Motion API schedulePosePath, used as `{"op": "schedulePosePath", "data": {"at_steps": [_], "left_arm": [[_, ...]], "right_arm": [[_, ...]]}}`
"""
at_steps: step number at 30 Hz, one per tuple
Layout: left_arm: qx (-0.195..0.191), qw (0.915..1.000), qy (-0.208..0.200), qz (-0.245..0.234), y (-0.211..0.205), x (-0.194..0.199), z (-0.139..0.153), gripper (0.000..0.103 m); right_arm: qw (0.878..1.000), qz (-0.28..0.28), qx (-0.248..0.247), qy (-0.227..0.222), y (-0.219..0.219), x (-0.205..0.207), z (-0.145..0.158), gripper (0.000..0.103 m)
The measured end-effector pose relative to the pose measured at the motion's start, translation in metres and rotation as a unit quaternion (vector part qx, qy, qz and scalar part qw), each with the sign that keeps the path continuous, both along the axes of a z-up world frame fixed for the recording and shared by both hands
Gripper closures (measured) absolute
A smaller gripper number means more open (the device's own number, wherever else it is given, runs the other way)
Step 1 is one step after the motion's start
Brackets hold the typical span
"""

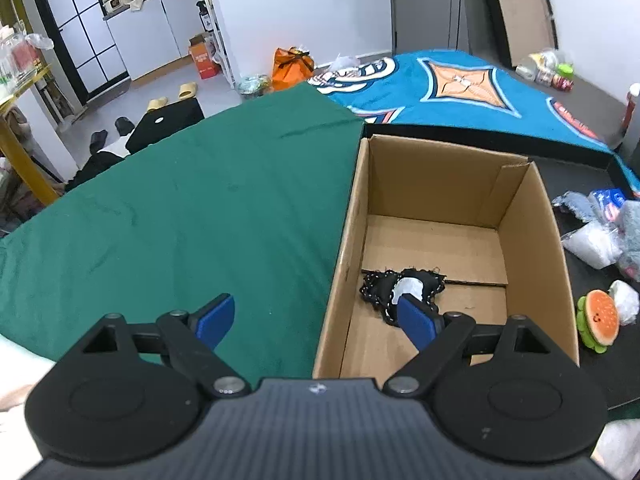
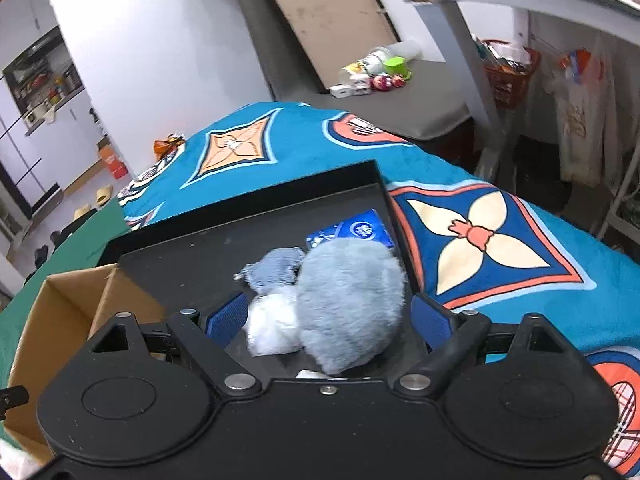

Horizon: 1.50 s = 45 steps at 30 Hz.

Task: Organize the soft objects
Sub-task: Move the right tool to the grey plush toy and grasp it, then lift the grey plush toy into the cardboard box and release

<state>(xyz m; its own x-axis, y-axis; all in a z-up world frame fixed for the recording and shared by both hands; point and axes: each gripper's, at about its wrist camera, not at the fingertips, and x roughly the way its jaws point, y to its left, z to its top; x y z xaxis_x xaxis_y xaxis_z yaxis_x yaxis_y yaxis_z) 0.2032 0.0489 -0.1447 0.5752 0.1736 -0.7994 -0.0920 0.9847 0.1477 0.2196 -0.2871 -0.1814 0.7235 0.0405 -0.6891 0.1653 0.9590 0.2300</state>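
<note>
Left gripper: jaws wide apart, nothing between them, poised over near-left corner of cardboard box. One blue finger over green cloth, other over box interior. Black beaded soft piece w/ white patch already lying on box floor, near front wall.

Right gripper: jaws likewise spread, straddling grey plush and white bagged item in black tray. Pads not pressing on either; possibly brushing the fur on right side, hard to tell under fisheye blur.

Step in hand, by judgement: picking next soft thing from tray for the box. To do well: centre on one item only, pref. the plush, so bag not pinched along. Go low enough to catch body, not just fur. Close slow; soft stuff squashes and slips. Then lift clear of tray rim before swinging over to box. Keep left gripper out of the drop path.

Left view only: box floor and its contents, burger toy beside box on tray. Right view only: small blue knit piece and blue packet behind plush.
</note>
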Motion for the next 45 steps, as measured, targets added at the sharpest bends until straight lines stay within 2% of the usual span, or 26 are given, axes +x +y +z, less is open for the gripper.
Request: {"op": "schedulePosePath", "data": {"at_steps": [7, 14, 18, 22, 27, 37, 42, 45], "left_arm": [[0.027, 0.9995, 0.016, 0.004, -0.018, 0.013, -0.003, 0.015], [0.058, 0.9978, 0.033, 0.002, -0.031, 0.020, -0.006, 0.015], [0.064, 0.9971, 0.041, 0.005, -0.035, 0.023, -0.008, 0.015], [0.074, 0.9959, 0.050, 0.010, -0.038, 0.026, -0.011, 0.015], [0.073, 0.9955, 0.060, 0.012, -0.038, 0.025, -0.015, 0.015], [0.066, 0.9962, 0.055, 0.015, -0.033, 0.020, -0.012, 0.015], [0.060, 0.9969, 0.050, 0.010, -0.032, 0.020, -0.011, 0.015], [0.050, 0.9979, 0.042, 0.004, -0.029, 0.018, -0.008, 0.015]], "right_arm": [[0.999, -0.026, 0.022, -0.001, -0.014, 0.010, -0.016, 0.015], [0.999, -0.023, 0.045, 0.004, -0.021, 0.017, -0.025, 0.016], [0.998, -0.015, 0.063, 0.021, -0.023, 0.020, -0.034, 0.026], [0.997, -0.007, 0.070, 0.034, -0.022, 0.022, -0.039, 0.046], [0.997, -0.001, 0.067, 0.031, -0.020, 0.018, -0.036, 0.060], [0.998, -0.012, 0.060, 0.029, -0.020, 0.009, -0.026, 0.064], [0.999, -0.006, 0.043, 0.011, -0.014, 0.002, -0.014, 0.065], [1.000, 0.003, 0.015, -0.002, -0.007, -0.004, -0.007, 0.064]]}}
